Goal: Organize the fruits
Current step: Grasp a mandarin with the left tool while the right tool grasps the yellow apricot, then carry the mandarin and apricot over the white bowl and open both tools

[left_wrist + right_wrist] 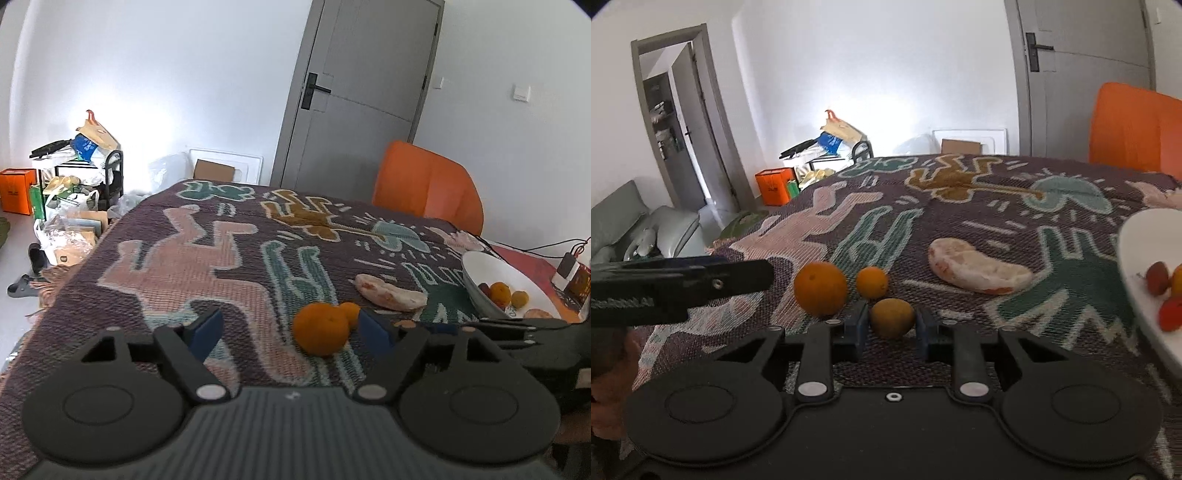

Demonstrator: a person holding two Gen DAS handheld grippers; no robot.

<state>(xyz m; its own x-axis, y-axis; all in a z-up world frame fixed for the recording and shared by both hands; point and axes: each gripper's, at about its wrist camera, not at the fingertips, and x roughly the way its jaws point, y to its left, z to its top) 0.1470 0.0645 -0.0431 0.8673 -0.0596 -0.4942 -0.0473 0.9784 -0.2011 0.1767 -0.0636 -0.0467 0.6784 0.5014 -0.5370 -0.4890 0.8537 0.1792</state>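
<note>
A large orange point(320, 328) point(820, 288) lies on the patterned blanket point(207, 258), with a smaller orange point(350, 312) point(871, 281) just behind it. My left gripper point(291, 334) is open, and the large orange sits between its blue pads, nearer the right one. My right gripper point(891, 326) has its blue pads against both sides of a dull yellow-orange fruit point(892, 317). A peeled pomelo piece point(389, 293) point(979, 271) lies further right. A white bowl point(480, 266) point(1134, 258) at the right holds several small fruits.
An orange chair point(428, 184) stands behind the table. A power adapter with cables point(567, 264) lies past the bowl. Bags, boxes and a rack point(74, 177) crowd the floor at the left. The left gripper's body point(676, 288) shows at the right wrist view's left.
</note>
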